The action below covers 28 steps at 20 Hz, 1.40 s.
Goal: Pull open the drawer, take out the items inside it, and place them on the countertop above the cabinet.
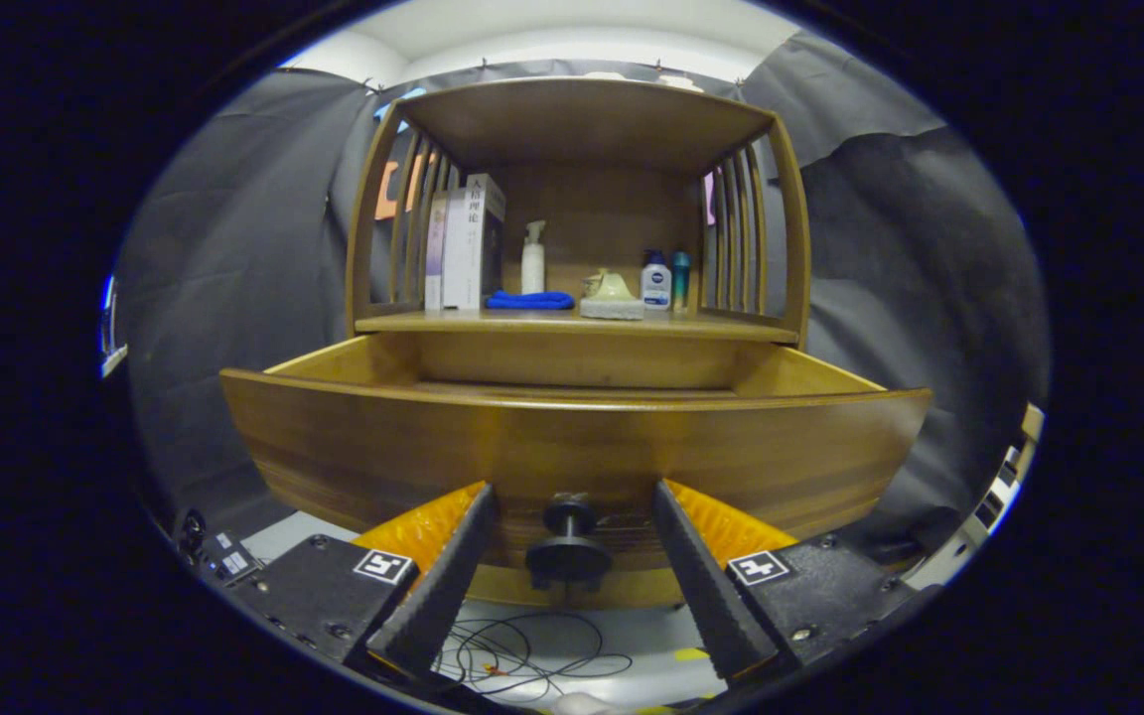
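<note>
I see the wooden cabinet (577, 199) straight ahead, its open shelf space framed by slatted sides on the left and right. Below it the drawer (572, 447) stands pulled out toward me, its broad curved front filling the near ground and standing between me and the drawer's inside; from this low angle I cannot see the drawer's floor or anything lying in it, only the upper parts of its inner walls.

The desk (572, 323), the flat top above the drawer, carries a row of things. Far left stand some upright books (465, 243). Just right of them lies a folded blue cloth (529, 299), with a white spray bottle (532, 258) standing behind it. Right of centre sits a pale green object on a light block (612, 298); I cannot tell what it is. Further right are a small white bottle with a blue cap (655, 281) and a teal bottle (680, 278) just beside it.

My tongs (572, 556) are spread wide, the two dark fingers (443, 586) on either side of the drawer's black knob (569, 546), neither touching it, holding nothing. The knob sits between them, low on the drawer front.

Below the drawer, thin cables (522, 655) lie looped on the pale floor, partly cut off by my fingers.
</note>
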### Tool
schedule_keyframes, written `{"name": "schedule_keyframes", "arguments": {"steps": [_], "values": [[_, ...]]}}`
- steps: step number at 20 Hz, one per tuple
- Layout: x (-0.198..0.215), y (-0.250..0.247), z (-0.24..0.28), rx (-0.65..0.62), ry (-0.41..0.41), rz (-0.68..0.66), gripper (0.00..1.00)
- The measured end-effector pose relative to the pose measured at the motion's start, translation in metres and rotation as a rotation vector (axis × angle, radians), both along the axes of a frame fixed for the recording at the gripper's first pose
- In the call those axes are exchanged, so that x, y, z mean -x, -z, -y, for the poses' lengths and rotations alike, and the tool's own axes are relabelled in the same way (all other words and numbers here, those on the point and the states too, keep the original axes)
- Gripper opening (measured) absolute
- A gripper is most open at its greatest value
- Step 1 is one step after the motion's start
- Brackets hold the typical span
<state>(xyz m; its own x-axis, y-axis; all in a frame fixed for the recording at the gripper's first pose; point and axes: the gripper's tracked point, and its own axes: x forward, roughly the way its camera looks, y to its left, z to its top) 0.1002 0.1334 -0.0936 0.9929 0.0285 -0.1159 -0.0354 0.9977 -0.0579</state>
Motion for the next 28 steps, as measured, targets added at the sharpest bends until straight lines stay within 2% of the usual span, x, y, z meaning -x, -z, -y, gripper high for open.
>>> {"name": "schedule_keyframes", "arguments": {"steps": [5,10,15,28], "values": [[-0.003,-0.001,0.001,0.016,0.019,-0.005,1.00],[-0.017,-0.004,0.009,-0.004,-0.019,-0.025,0.99],[-0.027,-0.007,0.008,-0.003,-0.020,-0.021,1.00],[-0.115,-0.027,-0.002,-0.009,-0.013,-0.004,1.00]]}}
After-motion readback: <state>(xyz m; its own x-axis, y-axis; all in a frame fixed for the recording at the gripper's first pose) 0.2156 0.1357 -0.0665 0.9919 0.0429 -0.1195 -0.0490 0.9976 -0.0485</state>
